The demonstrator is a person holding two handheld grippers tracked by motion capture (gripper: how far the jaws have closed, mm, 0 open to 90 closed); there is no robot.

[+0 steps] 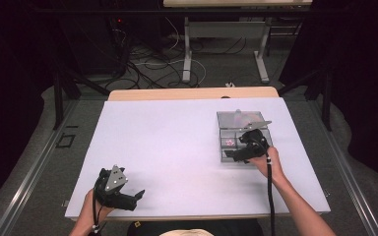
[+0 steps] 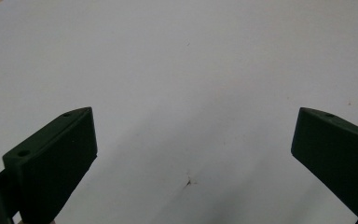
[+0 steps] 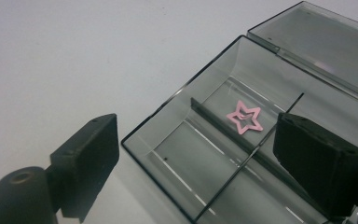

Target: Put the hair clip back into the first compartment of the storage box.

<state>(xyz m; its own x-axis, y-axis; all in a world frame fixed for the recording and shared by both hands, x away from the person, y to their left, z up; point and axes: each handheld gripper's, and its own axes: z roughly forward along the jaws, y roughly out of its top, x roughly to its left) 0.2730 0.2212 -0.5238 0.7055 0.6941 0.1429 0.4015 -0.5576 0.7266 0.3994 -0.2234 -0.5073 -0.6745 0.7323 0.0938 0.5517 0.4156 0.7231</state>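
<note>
A clear grey compartment box stands open on the right of the white table, its lid laid flat behind it. A pink star-shaped clip lies in a far compartment. My right gripper hovers over the box's near left corner, open, with nothing between its jaws. My left gripper rests near the table's front left edge, open and empty over bare tabletop.
The white table top spreads wide between the two grippers. Beyond its far edge are table legs and loose cables on the floor. Dark curtains close both sides.
</note>
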